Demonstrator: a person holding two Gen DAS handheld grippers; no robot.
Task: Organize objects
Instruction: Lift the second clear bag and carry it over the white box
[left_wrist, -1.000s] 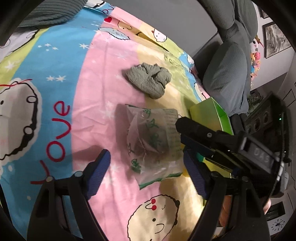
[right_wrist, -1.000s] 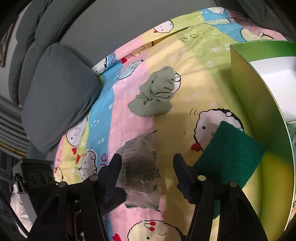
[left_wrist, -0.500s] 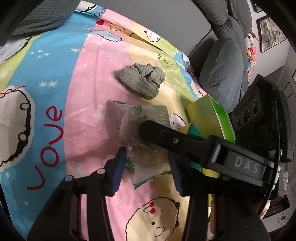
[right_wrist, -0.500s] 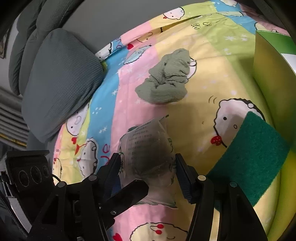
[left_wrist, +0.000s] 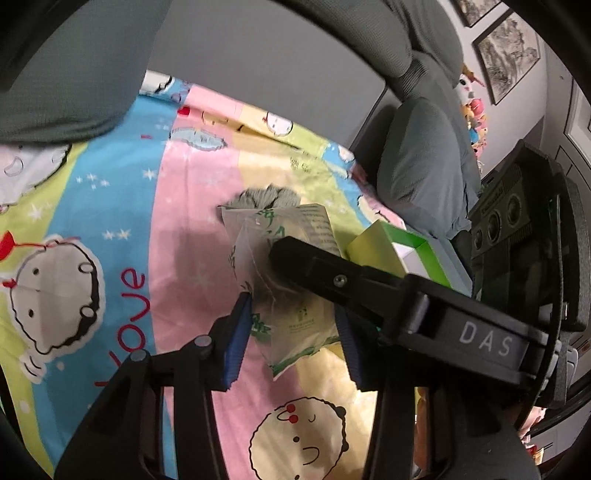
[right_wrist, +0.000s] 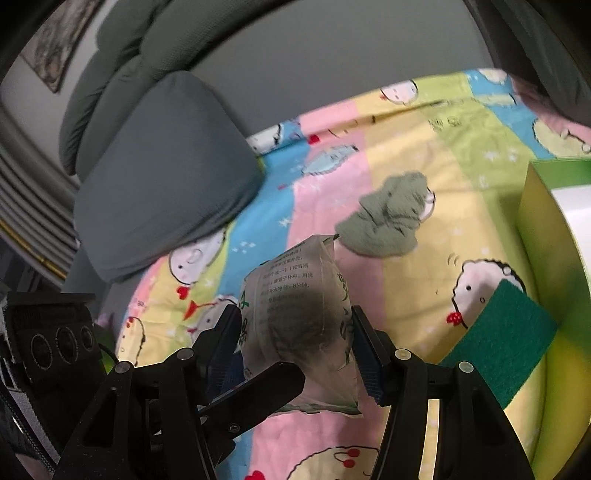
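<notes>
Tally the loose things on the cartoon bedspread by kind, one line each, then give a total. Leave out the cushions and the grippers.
Clear printed packet: 1
Crumpled grey-green cloth: 1
Dark green scouring pad: 1
Open green box: 1
Total: 4

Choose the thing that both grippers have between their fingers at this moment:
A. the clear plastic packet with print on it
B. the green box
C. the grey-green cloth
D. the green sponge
A: the clear plastic packet sits between the right gripper fingers and the left gripper fingers, while the sponge, the cloth and the box lie apart from both on the sheet.
</notes>
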